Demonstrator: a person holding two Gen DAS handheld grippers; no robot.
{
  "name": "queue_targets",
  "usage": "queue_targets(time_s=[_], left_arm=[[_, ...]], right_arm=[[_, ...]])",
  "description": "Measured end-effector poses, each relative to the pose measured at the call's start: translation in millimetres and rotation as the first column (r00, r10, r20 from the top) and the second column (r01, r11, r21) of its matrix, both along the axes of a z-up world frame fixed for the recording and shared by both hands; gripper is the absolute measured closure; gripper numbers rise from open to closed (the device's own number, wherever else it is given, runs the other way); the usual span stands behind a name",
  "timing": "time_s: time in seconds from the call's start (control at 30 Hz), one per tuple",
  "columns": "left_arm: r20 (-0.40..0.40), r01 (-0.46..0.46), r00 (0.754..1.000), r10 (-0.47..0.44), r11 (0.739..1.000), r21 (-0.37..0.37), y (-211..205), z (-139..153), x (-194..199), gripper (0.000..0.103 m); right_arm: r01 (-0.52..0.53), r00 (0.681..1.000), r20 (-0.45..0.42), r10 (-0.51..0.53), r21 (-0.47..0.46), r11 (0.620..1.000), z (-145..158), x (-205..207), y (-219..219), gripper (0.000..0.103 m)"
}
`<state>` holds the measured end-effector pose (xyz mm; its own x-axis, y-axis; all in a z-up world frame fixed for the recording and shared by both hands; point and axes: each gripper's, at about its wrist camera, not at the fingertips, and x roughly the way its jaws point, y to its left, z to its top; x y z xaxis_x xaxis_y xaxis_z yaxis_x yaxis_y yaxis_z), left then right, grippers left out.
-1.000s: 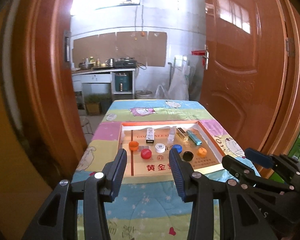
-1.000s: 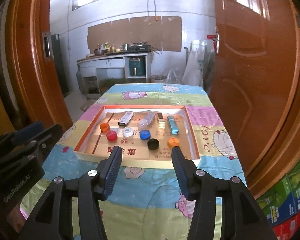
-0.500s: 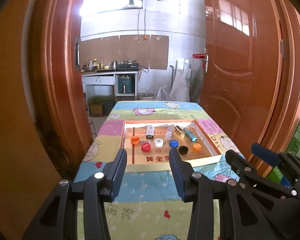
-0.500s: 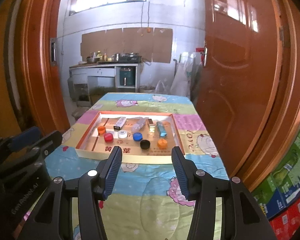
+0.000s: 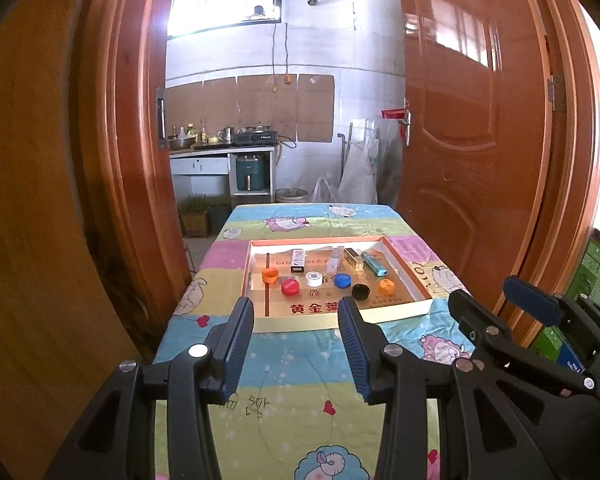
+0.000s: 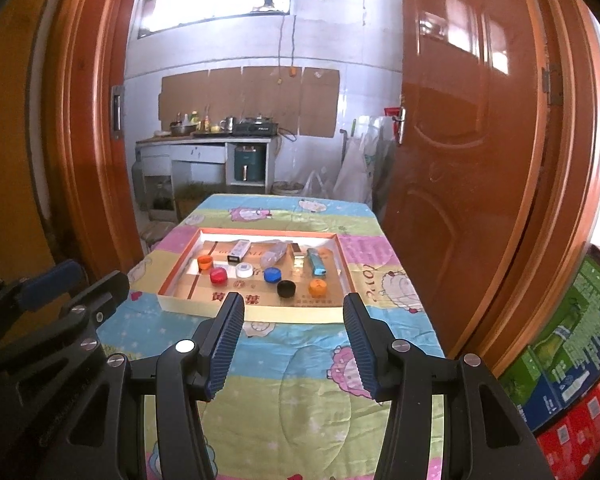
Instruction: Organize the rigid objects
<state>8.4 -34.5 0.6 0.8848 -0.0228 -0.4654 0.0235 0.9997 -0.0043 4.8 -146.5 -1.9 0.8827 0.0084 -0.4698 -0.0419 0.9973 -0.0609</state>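
Bottle caps and small items sit inside a shallow cardboard tray (image 5: 412,280) on the quilt-covered table (image 5: 300,380), well ahead of both grippers. Across the tray's near row run an orange cap (image 5: 269,275), red cap (image 5: 290,287), white cap (image 5: 313,279), blue cap (image 5: 343,280), black cap (image 5: 360,291) and a second orange cap (image 5: 386,286). Toward 12 o'clock behind them lie a small white box (image 5: 298,260), a clear bottle (image 5: 333,261), a gold lighter (image 5: 354,258) and a teal lighter (image 5: 374,263). The left gripper (image 5: 296,344) hangs over the quilt, jaws spread wide, holding nothing. The right gripper (image 6: 294,340) at 3 o'clock of it is likewise wide apart and empty.
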Motion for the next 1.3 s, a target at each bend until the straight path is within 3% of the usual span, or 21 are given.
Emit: queue_targets(time_s=[1.3], left_arm=[[0.01,-0.003,1.0,0.003,1.0,0.013,-1,2,-12,0.059]], right_arm=[[0.033,0.999,0.027,-0.033,-0.004,0.999,3,-15,-8,0.049]])
